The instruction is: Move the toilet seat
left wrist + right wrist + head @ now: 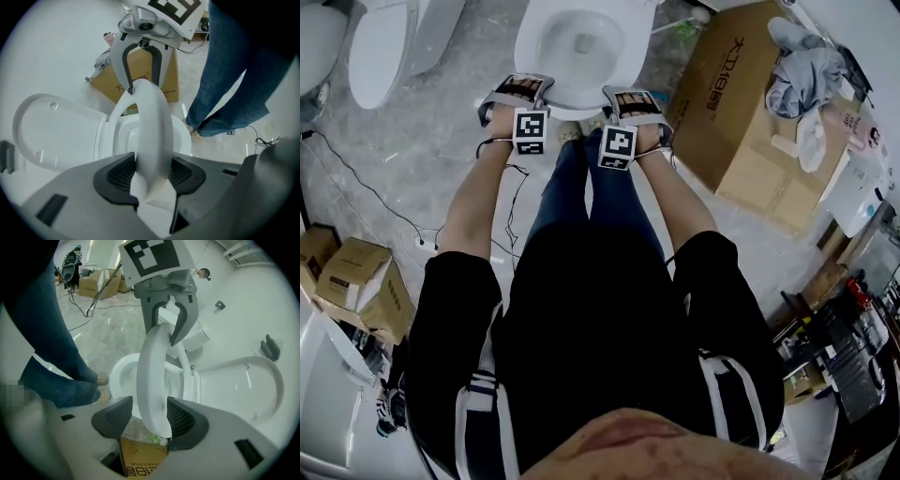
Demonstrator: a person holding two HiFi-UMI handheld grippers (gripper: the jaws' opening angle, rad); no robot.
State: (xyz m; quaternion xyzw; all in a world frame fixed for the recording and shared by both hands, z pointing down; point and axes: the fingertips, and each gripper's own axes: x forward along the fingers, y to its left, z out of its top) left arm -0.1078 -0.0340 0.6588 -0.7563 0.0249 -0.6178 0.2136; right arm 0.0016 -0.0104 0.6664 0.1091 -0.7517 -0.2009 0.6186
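The white toilet (530,42) stands just ahead of my feet, its lid (42,136) tipped back and open. The toilet seat (152,126) is raised off the bowl and shows edge-on in both gripper views. My left gripper (150,173) is shut on its front rim, with both ribbed pads against it. My right gripper (147,416) holds the same seat (152,376) a little further along, its right pad tight on it. Each gripper view shows the other gripper clamped over the rim: the right gripper (143,86) and the left gripper (164,336). In the head view the left gripper (523,86) and right gripper (628,94) sit side by side at the bowl's front.
A large cardboard box (741,103) with crumpled clothes (802,66) on it stands right of the toilet. A second toilet (384,42) is at the left. Small boxes (361,281) and a cable (375,202) lie on the floor at left. My legs (581,187) stand close to the bowl.
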